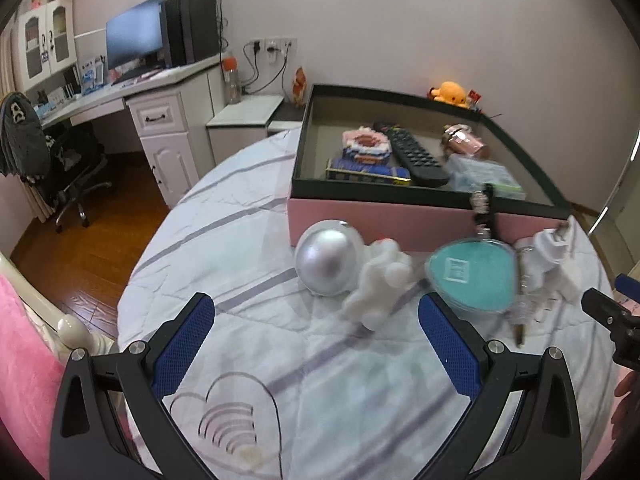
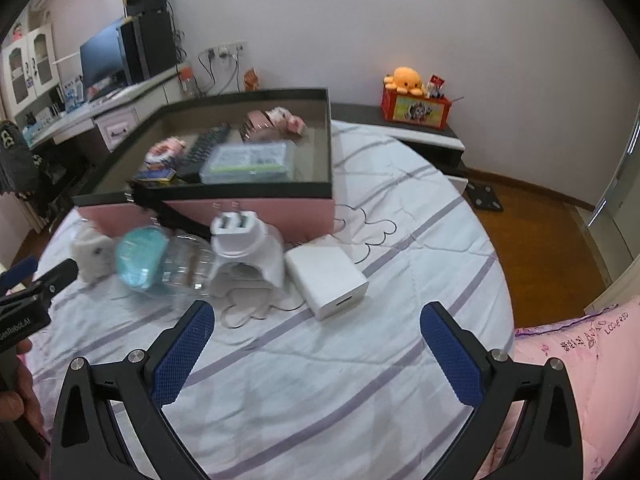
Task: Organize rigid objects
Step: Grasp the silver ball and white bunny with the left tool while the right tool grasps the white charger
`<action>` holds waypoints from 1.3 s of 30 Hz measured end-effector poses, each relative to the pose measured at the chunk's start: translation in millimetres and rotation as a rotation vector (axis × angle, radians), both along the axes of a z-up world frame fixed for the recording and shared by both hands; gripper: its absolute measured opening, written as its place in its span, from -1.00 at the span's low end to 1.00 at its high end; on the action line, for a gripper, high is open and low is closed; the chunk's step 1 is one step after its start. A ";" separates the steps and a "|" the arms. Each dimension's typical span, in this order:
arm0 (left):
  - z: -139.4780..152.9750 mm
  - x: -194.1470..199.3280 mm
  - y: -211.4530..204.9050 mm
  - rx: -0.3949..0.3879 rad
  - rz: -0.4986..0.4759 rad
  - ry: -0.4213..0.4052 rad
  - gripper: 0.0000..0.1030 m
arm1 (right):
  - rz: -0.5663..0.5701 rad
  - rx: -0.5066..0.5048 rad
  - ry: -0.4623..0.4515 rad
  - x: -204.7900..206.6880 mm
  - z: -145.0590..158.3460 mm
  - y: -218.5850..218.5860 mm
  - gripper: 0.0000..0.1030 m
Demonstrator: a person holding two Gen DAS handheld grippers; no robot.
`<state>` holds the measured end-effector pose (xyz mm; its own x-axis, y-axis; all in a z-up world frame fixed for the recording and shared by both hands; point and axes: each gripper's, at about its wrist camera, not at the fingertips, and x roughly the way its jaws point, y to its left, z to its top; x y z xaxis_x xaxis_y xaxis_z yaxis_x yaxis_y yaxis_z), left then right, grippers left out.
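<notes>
A pink box [image 1: 384, 222] with a dark rim sits in the middle of the left view, on a striped bedsheet [image 1: 248, 240]. Inside lie a black remote [image 1: 416, 156], a clear plastic case [image 1: 486, 178] and a shiny pink cup [image 1: 466, 142]. A desk [image 1: 132, 92] with a monitor [image 1: 134, 36] stands in the upper left.

In front of the box lie a round silver dome [image 1: 326, 262], a white lumpy figure [image 1: 380, 284], a teal oval compact [image 1: 472, 276] and a white plug [image 2: 244, 248]. A smooth white cube charger [image 2: 326, 278] lies just right of the plug in the right view.

The left gripper [image 1: 316, 344] is spread wide and holds nothing; the figure lies just beyond its fingers. The right gripper [image 2: 316, 352] is also spread wide, empty, near the charger.
</notes>
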<state>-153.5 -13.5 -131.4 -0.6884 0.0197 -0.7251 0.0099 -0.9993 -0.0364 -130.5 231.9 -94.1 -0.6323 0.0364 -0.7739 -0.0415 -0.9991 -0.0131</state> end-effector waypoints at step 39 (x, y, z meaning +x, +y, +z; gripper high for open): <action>-21.1 -43.4 1.5 0.048 -0.033 -0.077 0.35 | 0.151 -0.048 -0.083 -42.2 -32.3 26.0 -0.01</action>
<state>-196.8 -12.1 -152.4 -0.6294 0.0772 -0.7733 -0.0186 -0.9963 -0.0843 -172.7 257.9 -126.4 -0.5614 -0.0921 -0.8224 0.1085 -0.9934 0.0372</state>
